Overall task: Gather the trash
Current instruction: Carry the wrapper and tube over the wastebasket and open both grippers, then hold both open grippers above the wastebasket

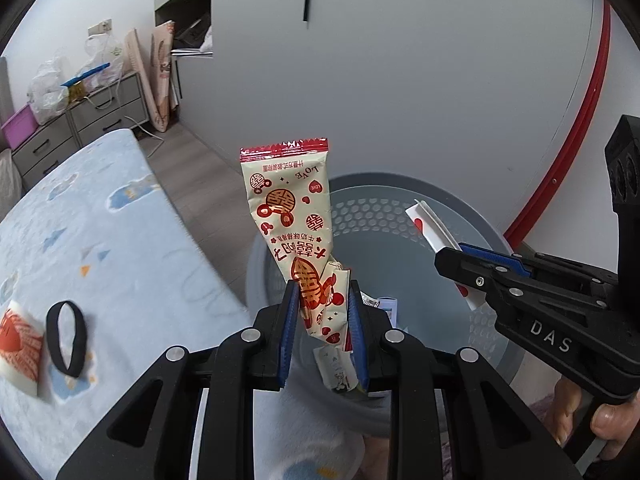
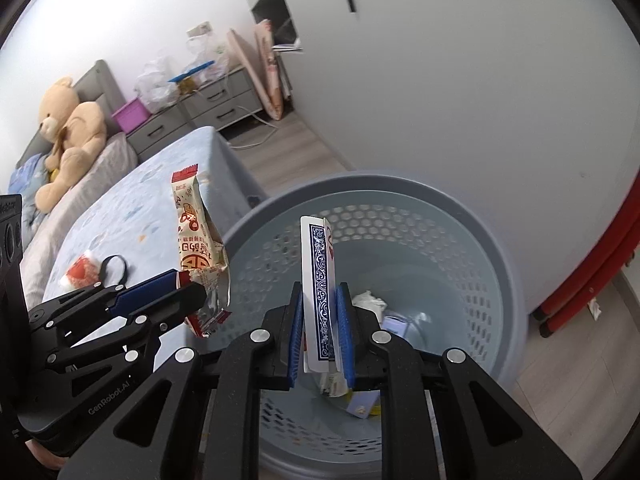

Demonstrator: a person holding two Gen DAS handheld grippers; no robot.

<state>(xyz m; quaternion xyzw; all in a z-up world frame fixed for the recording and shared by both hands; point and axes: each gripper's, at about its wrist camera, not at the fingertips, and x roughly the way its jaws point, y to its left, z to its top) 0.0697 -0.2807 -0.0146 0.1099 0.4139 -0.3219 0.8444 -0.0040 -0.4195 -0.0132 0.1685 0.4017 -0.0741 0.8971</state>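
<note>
Wrapper [image 1: 298,240] clamped in our left gripper [image 1: 324,304], card [image 2: 318,292] in the right gripper [image 2: 320,316]; either could flutter past the bin [image 2: 500,240], lower frame.

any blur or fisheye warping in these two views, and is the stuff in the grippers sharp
Left wrist view: the wrapper in the left gripper is sharp with readable print; the bed edge smears slightly. Right wrist view: the playing card in the right gripper is crisp; the basket rim and walls bow strongly. Dark corner vignette in both.
</note>
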